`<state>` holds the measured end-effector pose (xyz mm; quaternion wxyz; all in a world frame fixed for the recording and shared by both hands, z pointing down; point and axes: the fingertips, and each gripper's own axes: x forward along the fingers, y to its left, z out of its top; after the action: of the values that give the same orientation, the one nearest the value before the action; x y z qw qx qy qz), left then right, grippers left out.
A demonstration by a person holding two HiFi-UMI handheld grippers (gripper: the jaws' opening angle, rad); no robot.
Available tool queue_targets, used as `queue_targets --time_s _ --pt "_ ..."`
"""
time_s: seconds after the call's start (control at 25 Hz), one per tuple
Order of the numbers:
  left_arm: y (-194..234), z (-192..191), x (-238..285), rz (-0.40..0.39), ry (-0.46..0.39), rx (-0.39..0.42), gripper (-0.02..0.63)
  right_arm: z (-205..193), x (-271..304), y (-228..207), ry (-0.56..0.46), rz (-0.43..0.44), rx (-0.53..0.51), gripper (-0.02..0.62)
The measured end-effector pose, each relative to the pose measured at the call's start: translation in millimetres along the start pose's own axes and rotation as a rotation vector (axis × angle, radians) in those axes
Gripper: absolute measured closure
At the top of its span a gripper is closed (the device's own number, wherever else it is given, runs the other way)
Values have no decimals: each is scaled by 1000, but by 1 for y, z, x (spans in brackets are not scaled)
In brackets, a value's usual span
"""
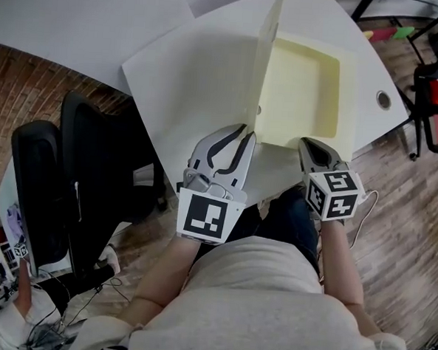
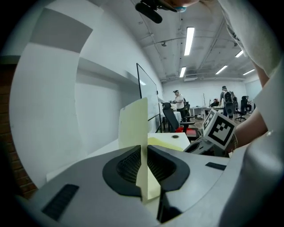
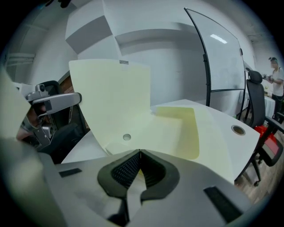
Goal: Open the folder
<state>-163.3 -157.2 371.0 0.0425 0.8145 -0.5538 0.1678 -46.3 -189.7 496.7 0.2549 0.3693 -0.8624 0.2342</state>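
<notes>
A white table [image 1: 173, 72] carries the pale yellow folder [image 1: 306, 87], half open. The left gripper [image 1: 244, 132] pinches its front cover [image 1: 265, 55] upright by the near edge. The right gripper [image 1: 310, 144], jaws pressed together with nothing seen between them, sits at the back panel's near edge. The thin cover could slip or buckle if swung quickly, and the folder could slide. Black chairs [image 1: 94, 163] crowd the left side, where the cover must fall
</notes>
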Motion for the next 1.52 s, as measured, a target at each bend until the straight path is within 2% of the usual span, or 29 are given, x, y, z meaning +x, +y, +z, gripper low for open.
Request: queue_targets --time_s 0.24,0.64,1.08,1.52 --pt "30 -27 -8 92 95 -41 551 -1 0 1 12 -5 -20 574" --pt "66 -54 -18 204 145 -136 551 -1 1 3 41 -18 -76 574" --pt "82 -86 -23 258 216 -208 551 -1 0 3 53 -18 -98 574" --pt "105 -115 -26 323 242 -341 545 0 1 3 70 -14 -116 574"
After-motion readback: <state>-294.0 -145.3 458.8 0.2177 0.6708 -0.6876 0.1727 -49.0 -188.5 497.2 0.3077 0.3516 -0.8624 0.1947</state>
